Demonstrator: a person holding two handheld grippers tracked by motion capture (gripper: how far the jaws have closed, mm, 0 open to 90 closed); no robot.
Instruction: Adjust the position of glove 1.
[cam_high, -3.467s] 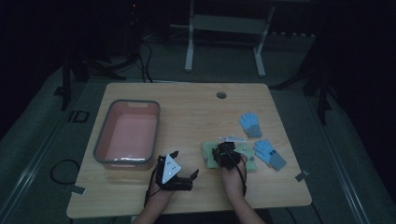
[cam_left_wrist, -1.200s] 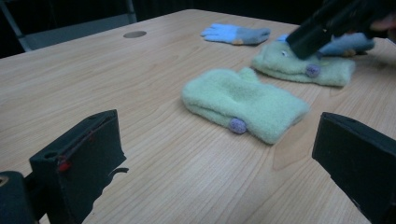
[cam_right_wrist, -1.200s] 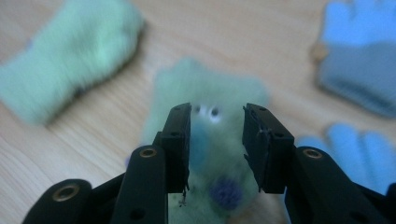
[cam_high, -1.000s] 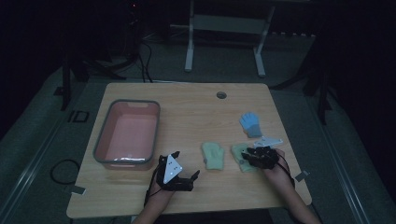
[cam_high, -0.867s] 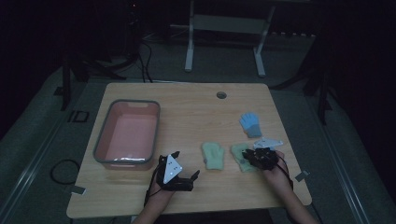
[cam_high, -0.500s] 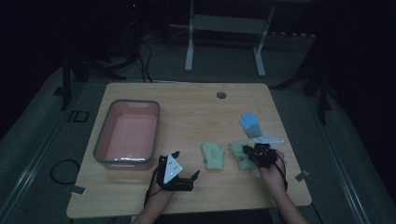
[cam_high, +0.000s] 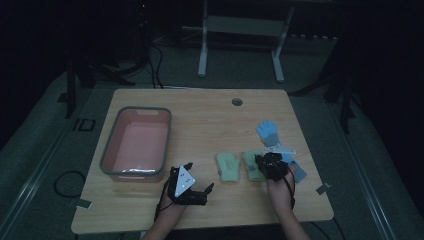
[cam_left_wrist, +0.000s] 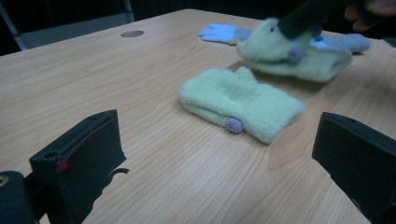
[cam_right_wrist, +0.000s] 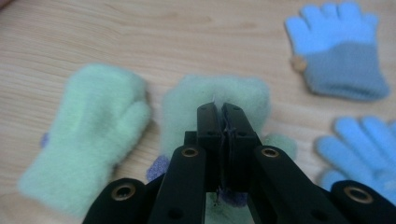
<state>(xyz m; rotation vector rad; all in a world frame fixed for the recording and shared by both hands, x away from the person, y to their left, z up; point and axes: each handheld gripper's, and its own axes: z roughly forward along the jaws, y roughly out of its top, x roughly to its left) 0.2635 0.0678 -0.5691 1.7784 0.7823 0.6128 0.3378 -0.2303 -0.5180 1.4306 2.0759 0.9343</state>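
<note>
At a wooden table (cam_high: 210, 125), a person works 2 hand-held grippers among 4 small gloves. The right gripper (cam_right_wrist: 218, 112) has its jaws pinched together on the fluffy fabric of a pale green mitten (cam_right_wrist: 219, 95), having just been closing on it; seen from the left gripper view, that mitten (cam_left_wrist: 289, 53) is bunched and raised at the pinched end, while its cuff end looks to rest on the table. A second green mitten (cam_high: 228, 166) lies flat just beside it, toward the left gripper, the 2 not touching. The left gripper (cam_high: 200, 192) rests near the table's front edge, jaws wide apart with nothing between them, pointed toward the mittens. 1 blue glove (cam_high: 269, 132) lies farther back on the table; another blue glove (cam_right_wrist: 362, 144) lies beside the right gripper. A pink bin (cam_high: 112, 145) with a grey rim stands well apart on the table's left side.
</note>
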